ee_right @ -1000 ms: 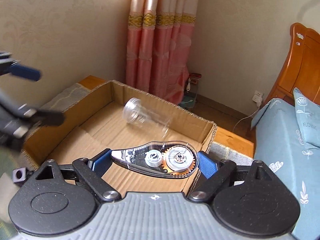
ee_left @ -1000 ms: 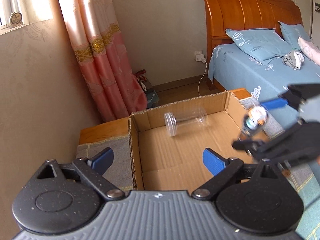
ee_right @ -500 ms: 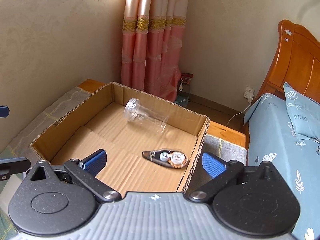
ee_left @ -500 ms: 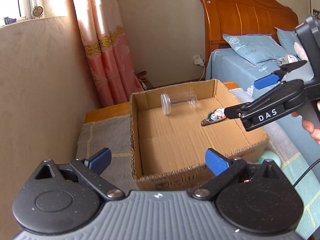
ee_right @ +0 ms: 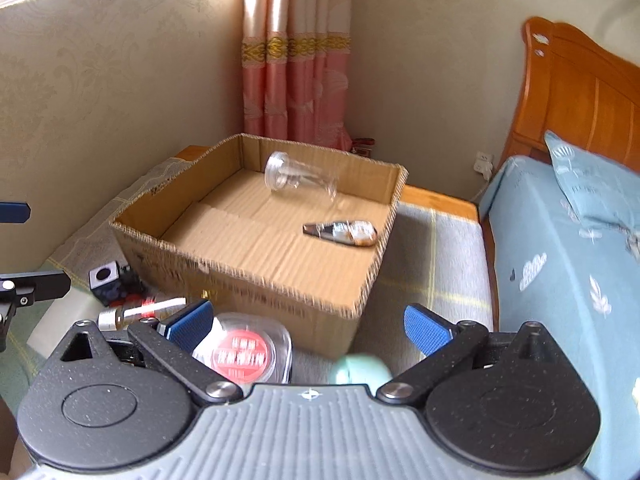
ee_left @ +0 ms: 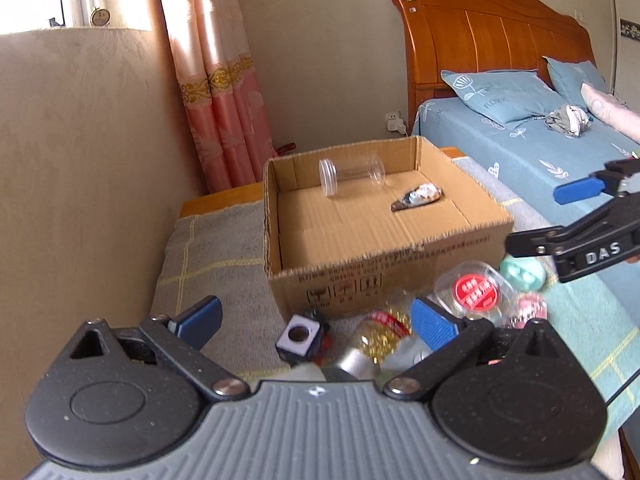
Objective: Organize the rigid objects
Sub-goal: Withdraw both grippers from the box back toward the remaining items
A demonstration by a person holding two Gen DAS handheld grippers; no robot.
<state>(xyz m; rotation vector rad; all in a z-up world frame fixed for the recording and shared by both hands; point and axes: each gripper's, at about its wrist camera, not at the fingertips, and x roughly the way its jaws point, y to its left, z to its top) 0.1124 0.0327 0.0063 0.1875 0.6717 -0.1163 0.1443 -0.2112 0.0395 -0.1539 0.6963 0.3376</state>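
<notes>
An open cardboard box [ee_left: 384,264] [ee_right: 256,276] holds a clear plastic jar [ee_left: 352,178] [ee_right: 298,178] lying on its side and a correction tape dispenser [ee_left: 418,196] [ee_right: 344,233]. In front of the box lie a black cube with a white face [ee_left: 300,336] [ee_right: 105,276], a gold-filled bottle with a silver cap [ee_left: 372,344], a clear round container with a red label [ee_left: 474,290] [ee_right: 242,354] and a mint green object [ee_left: 522,274] [ee_right: 360,368]. My left gripper [ee_left: 316,320] is open and empty above these items. My right gripper [ee_right: 306,322] is open and empty.
A grey checked cloth [ee_left: 208,248] covers the low wooden surface under the box. A bed with blue sheets [ee_left: 520,148] and a wooden headboard [ee_left: 480,48] stands to the right. A pink curtain [ee_left: 216,92] and a wall are to the left and behind.
My right gripper let go of the correction tape, which now lies in the box. Both grippers have pulled back from the box, bringing the loose items in front into view.
</notes>
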